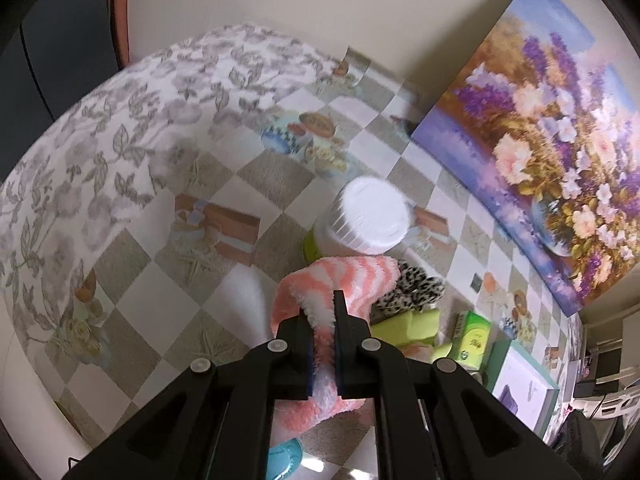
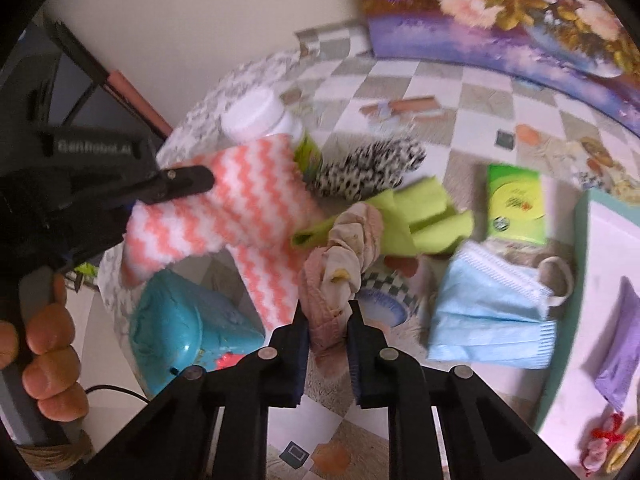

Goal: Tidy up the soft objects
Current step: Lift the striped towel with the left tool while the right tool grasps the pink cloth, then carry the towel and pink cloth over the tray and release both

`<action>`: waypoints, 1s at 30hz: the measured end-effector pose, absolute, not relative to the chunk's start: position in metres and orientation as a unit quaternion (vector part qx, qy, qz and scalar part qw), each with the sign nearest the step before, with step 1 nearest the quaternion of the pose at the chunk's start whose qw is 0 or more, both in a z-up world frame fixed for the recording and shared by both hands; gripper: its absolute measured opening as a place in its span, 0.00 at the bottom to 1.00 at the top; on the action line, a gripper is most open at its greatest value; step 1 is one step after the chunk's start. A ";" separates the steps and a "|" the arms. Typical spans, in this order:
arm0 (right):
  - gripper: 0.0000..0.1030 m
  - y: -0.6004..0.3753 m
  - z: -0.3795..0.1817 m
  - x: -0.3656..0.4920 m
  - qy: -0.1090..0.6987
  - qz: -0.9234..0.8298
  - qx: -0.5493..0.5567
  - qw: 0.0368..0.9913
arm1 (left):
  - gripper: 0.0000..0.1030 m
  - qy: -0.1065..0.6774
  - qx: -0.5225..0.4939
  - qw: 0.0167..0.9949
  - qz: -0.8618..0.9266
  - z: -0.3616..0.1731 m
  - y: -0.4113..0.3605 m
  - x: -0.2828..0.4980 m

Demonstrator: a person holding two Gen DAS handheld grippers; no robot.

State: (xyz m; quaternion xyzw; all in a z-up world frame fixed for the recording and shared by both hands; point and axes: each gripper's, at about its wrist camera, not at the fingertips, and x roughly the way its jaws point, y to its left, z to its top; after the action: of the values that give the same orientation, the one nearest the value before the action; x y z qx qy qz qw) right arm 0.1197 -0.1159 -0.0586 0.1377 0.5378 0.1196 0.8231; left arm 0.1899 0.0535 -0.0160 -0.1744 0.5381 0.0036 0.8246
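In the left wrist view, the left gripper [image 1: 323, 312] has its two black fingers pinched tight on a fluffy pink-and-white striped sock [image 1: 340, 280], which hangs raised above the checkered tablecloth [image 1: 168, 280]. Just beyond the sock stands a jar with a white ribbed lid [image 1: 370, 216], and to its right lie a black-and-white spotted sock [image 1: 412, 288] and a folded lime-green cloth [image 1: 408, 326]. A green box [image 1: 474, 334] sits further right, and a flower painting [image 1: 552, 152] leans on the wall behind the table. In the right wrist view, the right gripper [image 2: 328, 316] is clamped on a crumpled beige-pink sock [image 2: 340, 256], whose bunched upper end rises between the fingers and overlaps the lime-green cloth [image 2: 424, 208]. To the left, the left gripper [image 2: 188, 184] holds the striped sock [image 2: 240, 200] up in the air, with the person's left hand [image 2: 48, 344] wrapped around the handle. A teal plastic object [image 2: 180, 324] lies below the striped sock. A light blue face mask [image 2: 488, 304] rests to the right, near the green box [image 2: 516, 204], and the spotted sock [image 2: 372, 168] lies behind.
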 end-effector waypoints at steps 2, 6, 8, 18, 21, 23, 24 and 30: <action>0.17 -0.123 -0.052 0.116 0.527 0.115 0.145 0.829 | 0.07 0.527 -0.174 0.832 -0.001 -0.005 0.053 0.187; 0.17 -0.138 -0.032 0.111 0.505 0.100 0.159 0.842 | 0.07 0.500 -0.167 0.850 -0.007 0.018 0.049 0.179; 0.17 -0.145 -0.025 0.110 0.496 0.088 0.164 0.848 | 0.07 0.484 -0.162 0.860 -0.011 0.032 0.046 0.174; 0.17 -0.196 -0.004 0.095 0.473 0.010 0.176 0.863 | 0.07 0.451 -0.135 0.878 -0.090 0.067 -0.006 0.153; 0.17 -0.214 -0.001 0.090 0.467 -0.015 0.183 0.865 | 0.07 0.450 -0.118 0.878 -0.113 0.070 -0.028 0.146; 0.17 -0.226 0.001 0.087 0.464 -0.032 0.186 0.866 | 0.07 0.451 -0.111 0.876 -0.129 0.071 -0.041 0.142; 0.17 -0.233 0.001 0.085 0.462 -0.042 0.188 0.866 | 0.07 0.452 -0.107 0.875 -0.138 0.071 -0.049 0.139; 0.17 -0.277 0.005 0.072 0.451 -0.106 0.201 0.863 | 0.07 0.454 -0.082 0.867 -0.189 0.076 -0.093 0.126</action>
State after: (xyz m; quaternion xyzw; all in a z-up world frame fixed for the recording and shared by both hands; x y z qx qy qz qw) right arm 0.0716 -0.2775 0.0050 0.2011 0.4513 -0.1058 0.8629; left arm 0.1265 -0.0928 0.0757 -0.0823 0.4537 -0.1886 0.8671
